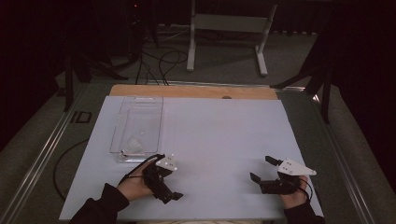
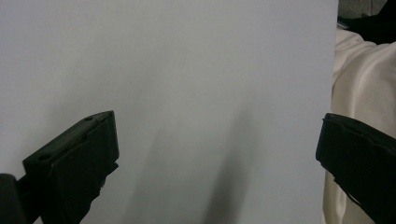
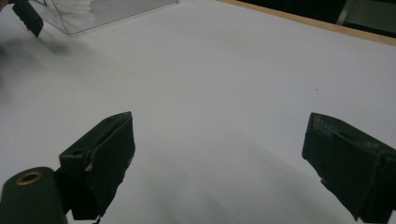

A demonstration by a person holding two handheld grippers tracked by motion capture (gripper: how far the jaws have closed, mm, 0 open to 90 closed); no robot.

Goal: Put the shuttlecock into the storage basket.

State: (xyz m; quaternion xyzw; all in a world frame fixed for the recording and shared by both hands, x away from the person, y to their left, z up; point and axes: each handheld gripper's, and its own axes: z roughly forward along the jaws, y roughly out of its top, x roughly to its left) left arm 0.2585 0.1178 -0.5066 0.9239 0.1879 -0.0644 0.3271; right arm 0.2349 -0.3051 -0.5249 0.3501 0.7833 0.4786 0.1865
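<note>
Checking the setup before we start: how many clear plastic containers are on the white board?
1: a clear container lies at the board's left side, just beyond the left gripper, with something small and white inside.

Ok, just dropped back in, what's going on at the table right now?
A person holds a gripper in each hand over the white sheet. The left gripper and the right gripper both hang open with nothing between the jaws. A clear plastic box with something white inside sits far left, just beyond the left gripper.
</note>
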